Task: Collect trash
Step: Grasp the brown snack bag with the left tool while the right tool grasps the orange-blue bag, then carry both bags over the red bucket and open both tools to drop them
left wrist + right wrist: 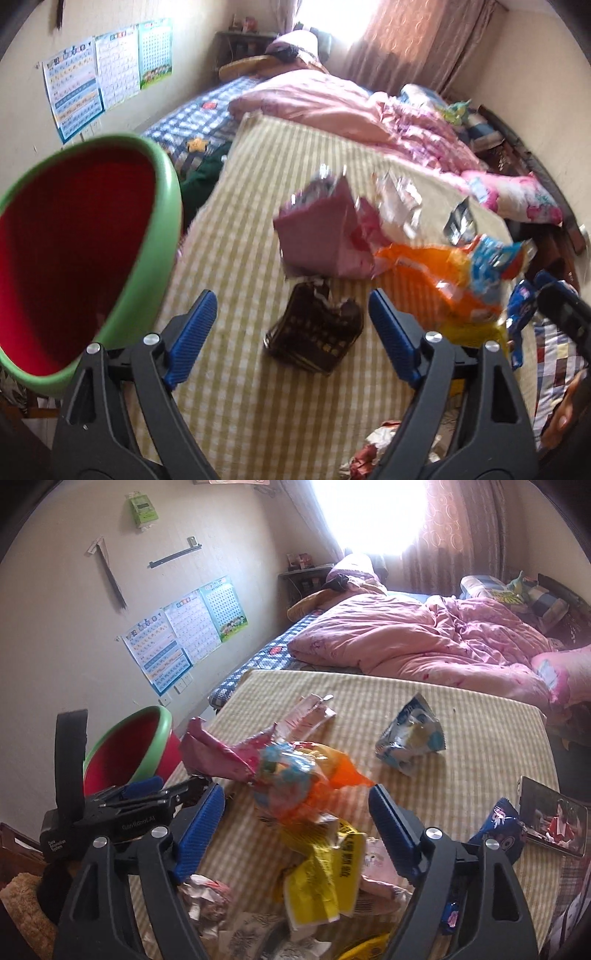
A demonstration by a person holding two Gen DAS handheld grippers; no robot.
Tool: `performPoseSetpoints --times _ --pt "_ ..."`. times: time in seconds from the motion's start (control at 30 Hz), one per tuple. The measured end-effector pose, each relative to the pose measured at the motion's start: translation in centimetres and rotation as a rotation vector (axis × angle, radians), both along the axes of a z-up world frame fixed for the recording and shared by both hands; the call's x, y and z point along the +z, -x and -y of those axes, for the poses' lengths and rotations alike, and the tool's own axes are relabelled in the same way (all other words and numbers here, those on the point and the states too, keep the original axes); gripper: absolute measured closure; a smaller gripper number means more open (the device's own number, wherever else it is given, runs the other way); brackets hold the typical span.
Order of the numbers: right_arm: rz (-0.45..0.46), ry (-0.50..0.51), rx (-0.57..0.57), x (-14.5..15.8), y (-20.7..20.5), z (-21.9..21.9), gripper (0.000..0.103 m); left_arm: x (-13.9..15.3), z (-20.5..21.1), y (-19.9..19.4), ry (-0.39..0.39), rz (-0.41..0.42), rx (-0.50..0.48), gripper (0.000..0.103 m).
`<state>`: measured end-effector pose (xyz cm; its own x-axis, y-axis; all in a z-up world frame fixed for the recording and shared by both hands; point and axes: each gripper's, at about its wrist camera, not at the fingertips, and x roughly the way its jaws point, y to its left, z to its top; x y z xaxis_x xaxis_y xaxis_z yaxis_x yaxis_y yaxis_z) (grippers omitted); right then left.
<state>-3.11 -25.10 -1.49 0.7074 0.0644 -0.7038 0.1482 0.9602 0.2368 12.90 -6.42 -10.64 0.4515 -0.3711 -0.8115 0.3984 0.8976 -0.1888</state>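
Snack wrappers lie scattered on a yellow-checked mat on the bed. My left gripper is open above a dark brown wrapper, which lies between its blue pads untouched. Beyond it are a pink bag and an orange bag. My right gripper is open over the orange-and-blue bag and a yellow wrapper, gripping neither. A white-and-blue packet lies farther back. A green bin with a red inside stands at the left, beside the mat.
A rumpled pink quilt covers the far half of the bed. A dark blue wrapper and a framed picture lie at the mat's right edge. My left gripper shows beside the bin. Posters hang on the left wall.
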Motion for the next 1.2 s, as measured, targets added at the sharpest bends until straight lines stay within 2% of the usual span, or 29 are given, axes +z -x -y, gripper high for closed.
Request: performPoseSetpoints --times 0.1,0.2,0.33,0.5,0.6,0.67,0.9,1.2 --pt "-0.016 -0.035 0.006 -0.7 -0.9 0.8 0.025 -1.2 0.3 -0.1 -0.018 -0.018 -0.013 0.023" --pt "-0.036 -0.072 0.017 -1.2 -2.2 1.2 0.025 -1.5 0.7 0.2 0.032 -0.061 -0.036 0.044" --pt "-0.046 -0.116 0.033 -1.6 -3.5 1.3 0.025 -1.0 0.8 1.1 0.027 -0.045 -0.048 0.045" --pt "-0.091 -0.173 0.039 -2.9 -5.0 1.2 0.026 0.0 -1.2 2.1 0.053 -0.032 0.002 0.045" --pt "-0.109 -0.193 0.049 -3.5 -5.3 0.9 0.045 1.0 -2.4 2.6 0.056 -0.008 0.029 0.044" --pt "-0.101 -0.194 0.06 -3.5 -5.1 0.6 0.05 1.6 -3.2 3.1 0.063 0.008 0.046 0.044" --pt "-0.008 -0.141 0.064 -0.5 -3.4 -0.7 0.053 3.1 -5.1 4.0 0.081 0.055 0.08 0.044" --pt "0.1 -0.061 0.064 3.4 -1.6 -2.8 0.052 3.9 -6.4 4.2 0.091 0.074 0.108 0.044"
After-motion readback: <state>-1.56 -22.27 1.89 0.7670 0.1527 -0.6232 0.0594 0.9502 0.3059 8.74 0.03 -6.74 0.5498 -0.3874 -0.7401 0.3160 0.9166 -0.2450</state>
